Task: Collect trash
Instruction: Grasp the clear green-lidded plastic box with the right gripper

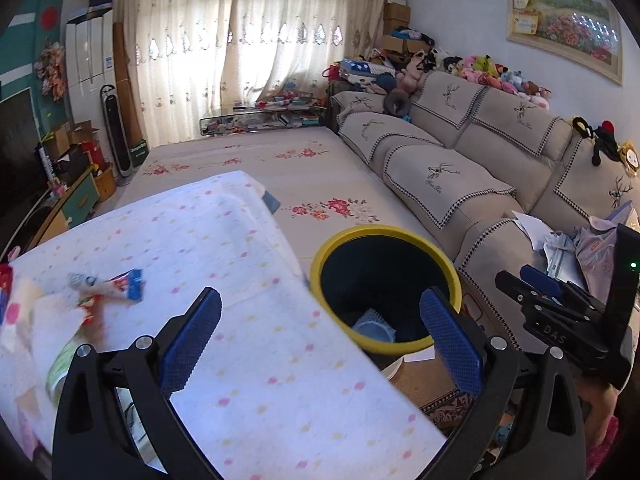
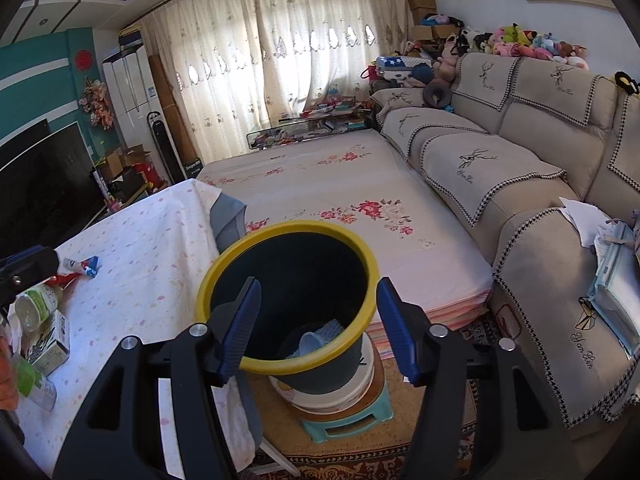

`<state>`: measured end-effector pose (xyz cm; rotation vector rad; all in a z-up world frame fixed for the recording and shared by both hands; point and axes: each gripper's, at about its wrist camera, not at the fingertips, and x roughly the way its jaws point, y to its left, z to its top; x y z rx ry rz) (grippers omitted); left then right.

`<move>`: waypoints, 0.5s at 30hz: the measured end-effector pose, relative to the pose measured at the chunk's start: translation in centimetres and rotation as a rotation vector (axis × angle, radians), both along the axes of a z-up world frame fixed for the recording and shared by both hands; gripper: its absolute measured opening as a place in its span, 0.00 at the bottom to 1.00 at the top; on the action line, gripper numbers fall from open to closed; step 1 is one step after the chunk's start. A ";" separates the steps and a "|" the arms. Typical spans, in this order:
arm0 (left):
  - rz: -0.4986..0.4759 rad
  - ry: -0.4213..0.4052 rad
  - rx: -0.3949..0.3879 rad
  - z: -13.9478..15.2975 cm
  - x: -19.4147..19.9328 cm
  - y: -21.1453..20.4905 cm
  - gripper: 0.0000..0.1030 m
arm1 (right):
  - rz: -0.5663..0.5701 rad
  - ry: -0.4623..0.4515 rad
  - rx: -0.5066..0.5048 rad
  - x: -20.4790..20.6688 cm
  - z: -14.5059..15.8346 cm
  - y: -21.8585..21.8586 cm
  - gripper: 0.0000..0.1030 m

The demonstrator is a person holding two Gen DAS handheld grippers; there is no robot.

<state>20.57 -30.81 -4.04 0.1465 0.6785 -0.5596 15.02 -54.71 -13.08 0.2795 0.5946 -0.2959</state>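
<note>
Right wrist alone shows stool [image 2: 344, 420] under yellow-rimmed bin [image 2: 360, 256], jar [image 2: 38, 304]

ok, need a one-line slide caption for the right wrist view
Open, empty right gripper poised over the yellow-rimmed bin, with trash left on the dotted tablecloth.

Empty tool [image 2: 318, 326] over bin [image 2: 224, 270] (yellow-rimmed)

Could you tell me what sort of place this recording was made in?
Most likely a lived-in home living room: a long beige sofa topped with plush toys, a curtained window, and a television against a teal wall.
</note>
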 end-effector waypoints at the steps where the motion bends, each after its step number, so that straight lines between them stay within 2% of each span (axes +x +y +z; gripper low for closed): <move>1: 0.022 -0.008 -0.002 0.4 -0.7 1.8 0.95 | 0.022 0.004 0.000 0.3 0.0 0.9 0.56; 9: 0.282 -0.069 0.003 1.7 -5.1 16.1 0.95 | 0.290 0.031 -0.019 2.4 -0.2 12.1 0.56; 15: 0.410 -0.054 -0.032 0.7 -6.8 23.7 0.95 | 0.559 0.041 -0.002 2.3 -0.1 22.1 0.56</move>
